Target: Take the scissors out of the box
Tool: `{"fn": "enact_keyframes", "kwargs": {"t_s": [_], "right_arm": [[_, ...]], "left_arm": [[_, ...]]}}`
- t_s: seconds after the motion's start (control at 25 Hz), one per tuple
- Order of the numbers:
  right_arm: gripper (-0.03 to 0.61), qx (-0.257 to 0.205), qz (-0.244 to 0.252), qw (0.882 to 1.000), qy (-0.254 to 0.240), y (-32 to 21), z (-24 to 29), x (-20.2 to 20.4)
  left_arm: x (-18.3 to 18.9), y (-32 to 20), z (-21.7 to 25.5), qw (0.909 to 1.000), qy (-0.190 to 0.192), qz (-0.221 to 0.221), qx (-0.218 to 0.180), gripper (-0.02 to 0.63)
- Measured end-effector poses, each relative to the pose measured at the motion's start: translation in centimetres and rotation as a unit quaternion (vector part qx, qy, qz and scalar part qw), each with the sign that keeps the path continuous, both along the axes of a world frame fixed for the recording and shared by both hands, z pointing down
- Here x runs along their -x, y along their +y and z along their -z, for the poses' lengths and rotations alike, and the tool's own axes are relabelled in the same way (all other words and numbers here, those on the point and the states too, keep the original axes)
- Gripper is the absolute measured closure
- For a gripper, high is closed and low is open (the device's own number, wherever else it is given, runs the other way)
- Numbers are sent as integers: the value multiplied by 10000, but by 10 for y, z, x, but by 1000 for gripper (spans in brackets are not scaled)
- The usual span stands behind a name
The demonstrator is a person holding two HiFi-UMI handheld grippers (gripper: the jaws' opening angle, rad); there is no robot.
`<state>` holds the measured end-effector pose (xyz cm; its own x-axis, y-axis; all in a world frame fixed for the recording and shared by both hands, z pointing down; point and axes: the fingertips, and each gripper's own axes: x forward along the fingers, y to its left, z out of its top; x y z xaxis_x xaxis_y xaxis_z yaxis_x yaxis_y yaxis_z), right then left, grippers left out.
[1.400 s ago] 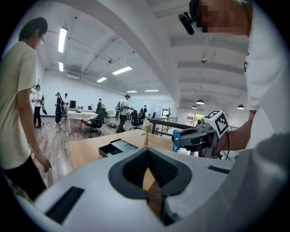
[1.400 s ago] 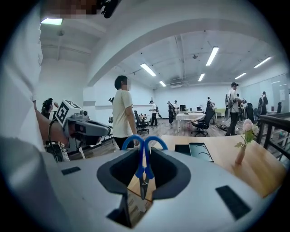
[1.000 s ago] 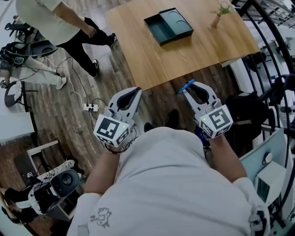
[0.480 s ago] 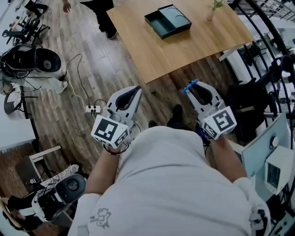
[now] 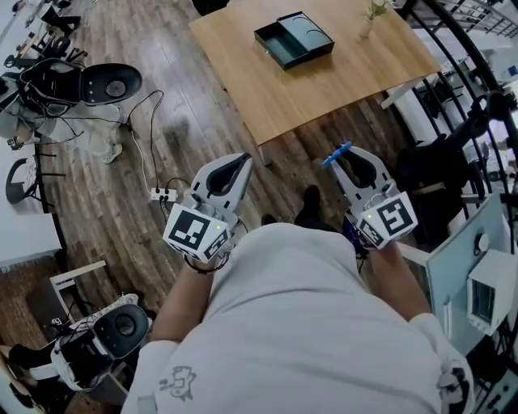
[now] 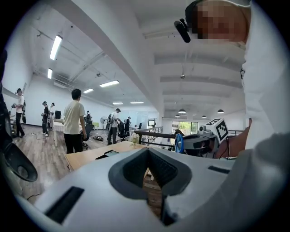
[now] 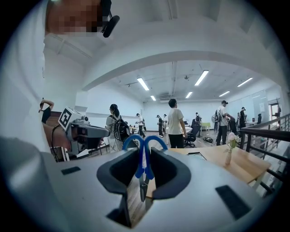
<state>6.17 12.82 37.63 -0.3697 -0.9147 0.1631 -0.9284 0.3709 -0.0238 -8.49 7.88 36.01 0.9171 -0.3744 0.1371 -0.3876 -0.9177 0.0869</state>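
The blue-handled scissors [image 7: 144, 153] stand upright between the jaws of my right gripper [image 7: 145, 159], which is shut on them, handles up and blades down. In the head view the scissors [image 5: 335, 154] stick out at the tip of the right gripper [image 5: 346, 155], held in front of my chest, well back from the table. The dark open box [image 5: 293, 39] with its lid beside it lies on the wooden table [image 5: 340, 85], far from both grippers. My left gripper [image 5: 240, 160] is shut and holds nothing; its jaws meet at the tips [image 6: 147, 151].
A small vase with flowers [image 5: 371, 18] stands on the table's far right. Cables and a power strip [image 5: 162, 192] lie on the wood floor to the left, with chairs and equipment [image 5: 81, 85]. A black railing [image 5: 465, 97] runs along the right. Several people stand in the background [image 7: 174, 122].
The table and box have shifted farther up in the head view. A person at the upper left has walked out of that view. Both grippers keep their grip and stay side by side.
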Motion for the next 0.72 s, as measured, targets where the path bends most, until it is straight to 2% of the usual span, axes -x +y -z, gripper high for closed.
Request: {"fn": "enact_keyframes", "kwargs": {"t_s": [0.4,0.72], "right_arm": [[486,28,-113,9999,-31,10,1,-5],[486,18,-146,9999,30,33,14,33]], "left_arm": [[-4,9,0,9998,62,-165,1,609],[32,29,12,9997,172,-160,-60,609]]}}
